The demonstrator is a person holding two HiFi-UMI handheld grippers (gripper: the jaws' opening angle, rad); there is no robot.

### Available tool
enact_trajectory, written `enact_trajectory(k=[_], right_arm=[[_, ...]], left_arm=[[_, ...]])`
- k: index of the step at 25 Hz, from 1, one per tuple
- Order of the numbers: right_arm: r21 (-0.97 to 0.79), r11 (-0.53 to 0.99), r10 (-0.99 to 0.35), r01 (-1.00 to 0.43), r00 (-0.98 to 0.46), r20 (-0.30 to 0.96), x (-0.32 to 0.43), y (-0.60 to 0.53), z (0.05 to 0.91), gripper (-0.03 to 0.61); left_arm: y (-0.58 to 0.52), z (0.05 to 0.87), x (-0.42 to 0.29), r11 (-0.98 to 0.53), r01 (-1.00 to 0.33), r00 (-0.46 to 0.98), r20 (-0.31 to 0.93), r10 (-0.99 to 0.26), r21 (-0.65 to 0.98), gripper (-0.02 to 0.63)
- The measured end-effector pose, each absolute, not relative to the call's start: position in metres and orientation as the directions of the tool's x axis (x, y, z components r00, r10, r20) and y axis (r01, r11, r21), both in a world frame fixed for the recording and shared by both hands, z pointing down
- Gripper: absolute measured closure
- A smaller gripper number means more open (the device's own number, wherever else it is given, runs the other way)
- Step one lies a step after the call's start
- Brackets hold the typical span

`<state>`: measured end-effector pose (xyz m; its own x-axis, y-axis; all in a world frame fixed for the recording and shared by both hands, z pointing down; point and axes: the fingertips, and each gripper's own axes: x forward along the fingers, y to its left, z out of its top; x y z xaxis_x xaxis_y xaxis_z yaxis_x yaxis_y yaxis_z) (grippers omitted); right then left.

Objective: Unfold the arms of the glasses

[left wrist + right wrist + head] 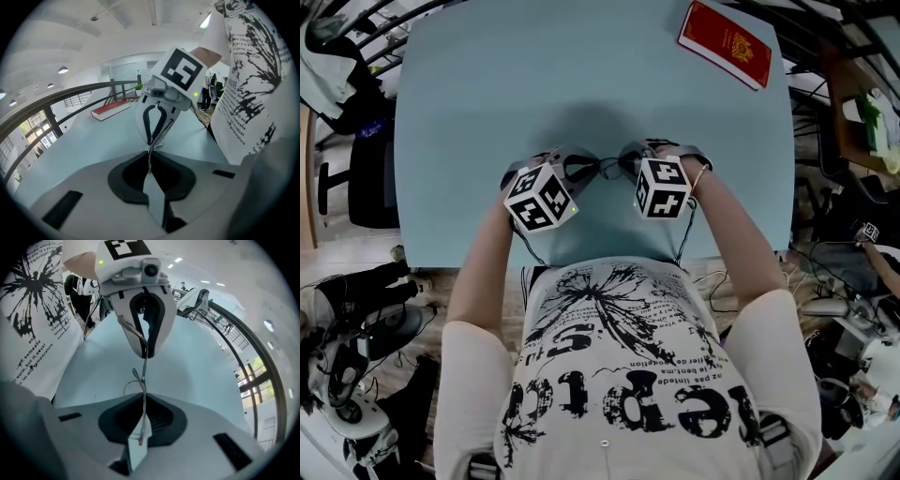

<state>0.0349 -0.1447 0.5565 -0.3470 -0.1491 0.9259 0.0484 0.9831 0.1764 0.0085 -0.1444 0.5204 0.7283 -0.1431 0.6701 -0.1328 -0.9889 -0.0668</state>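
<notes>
- While both tools grip it, the glasses [602,169] hang between them just above the near edge of the pale blue table [487,94], right in front of the person's chest.
- From the left gripper [572,171] the glasses lie toward 3 o'clock in the head view. From the right gripper [630,161] they lie toward 9 o'clock. The two tools face each other tip to tip, with the frame bridging the short gap.
- The left gripper's jaws are pinched nearly together on a thin metal part at its end of the frame; its own view shows the wire running in between the pads.
- The right gripper's jaws are likewise narrow, clamped on a slim wire piece, probably an arm, that passes straight between its pads.
- The long axis of the glasses runs from 9 to 3 o'clock, along the table's near edge.
- No view shows clearly whether the front faces 12 or 6 o'clock.
- Neither hand is nearer; each holds one end, so the coming swing of an arm likely turns on one tool holding steady while the other pivots outward.
</notes>
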Motion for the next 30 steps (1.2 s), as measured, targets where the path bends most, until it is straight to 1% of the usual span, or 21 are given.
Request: enact_trajectory(k=[6, 16, 24, 30], right_arm=[[0.219, 0.974, -0.181, 0.052, -0.394, 0.901, 0.053, -0.144, 0.533, 0.554], [0.259, 0.965, -0.255, -0.051, -0.426, 0.868, 0.097, -0.143, 0.507, 0.552], [0.263, 0.959, -0.284, -0.109, -0.411, 0.866, 0.133, -0.143, 0.508, 0.551], [0.256, 0.958, -0.285, -0.126, -0.423, 0.86, 0.14, -0.142, 0.513, 0.549]], left_arm=[[-0.146, 0.521, 0.009, -0.986, -0.15, 0.716, 0.679, -0.162, -0.078, 0.583], [-0.149, 0.519, 0.009, -0.977, -0.192, 0.698, 0.686, -0.203, -0.093, 0.583], [-0.156, 0.519, 0.008, -0.968, -0.23, 0.688, 0.686, -0.238, -0.104, 0.583], [-0.161, 0.519, 0.012, -0.962, -0.254, 0.687, 0.681, -0.256, -0.105, 0.583]])
